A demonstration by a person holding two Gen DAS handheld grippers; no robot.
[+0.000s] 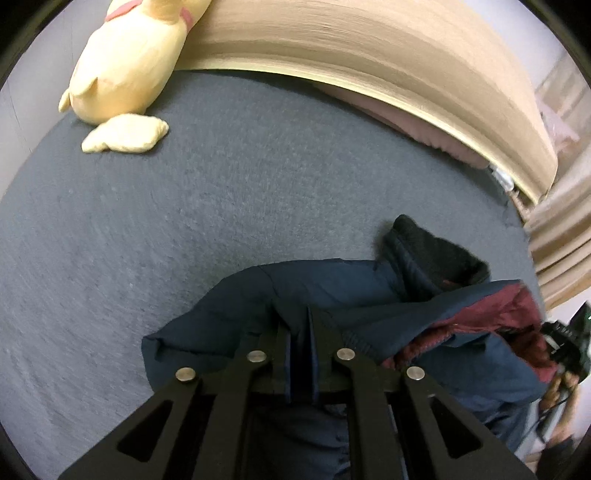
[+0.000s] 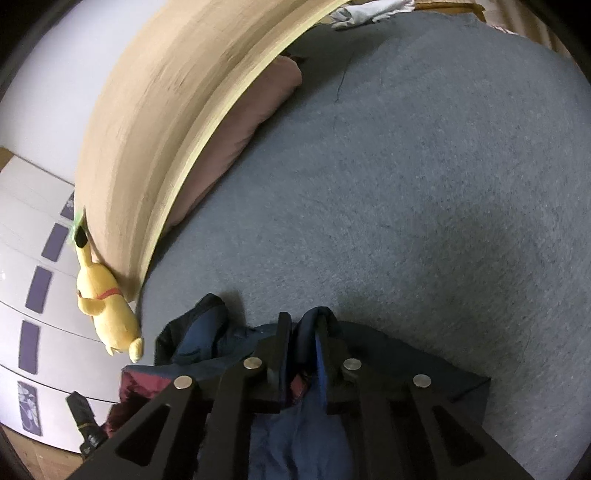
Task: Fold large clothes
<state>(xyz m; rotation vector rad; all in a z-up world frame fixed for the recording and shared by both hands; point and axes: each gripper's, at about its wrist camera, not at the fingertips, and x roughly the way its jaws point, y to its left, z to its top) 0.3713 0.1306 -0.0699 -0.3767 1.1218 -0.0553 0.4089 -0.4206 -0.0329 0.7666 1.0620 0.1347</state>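
Note:
A navy jacket (image 1: 332,291) with dark red lining (image 1: 517,314) and a black collar (image 1: 436,254) lies bunched on the grey-blue bed surface (image 1: 221,206). My left gripper (image 1: 300,325) is shut on a fold of the jacket's navy fabric. In the right wrist view the same jacket (image 2: 207,339) lies low in the frame, red lining (image 2: 133,387) showing at the left. My right gripper (image 2: 303,325) is shut on a fold of the jacket. The other gripper (image 1: 569,343) shows at the right edge of the left wrist view.
A yellow plush toy (image 1: 129,66) lies against the wooden headboard (image 1: 369,55); it also shows in the right wrist view (image 2: 107,306). A pinkish pillow (image 2: 251,122) rests along the headboard (image 2: 155,122). White drawers (image 2: 33,295) stand beyond the bed. Light cloth (image 2: 369,11) lies at the far end.

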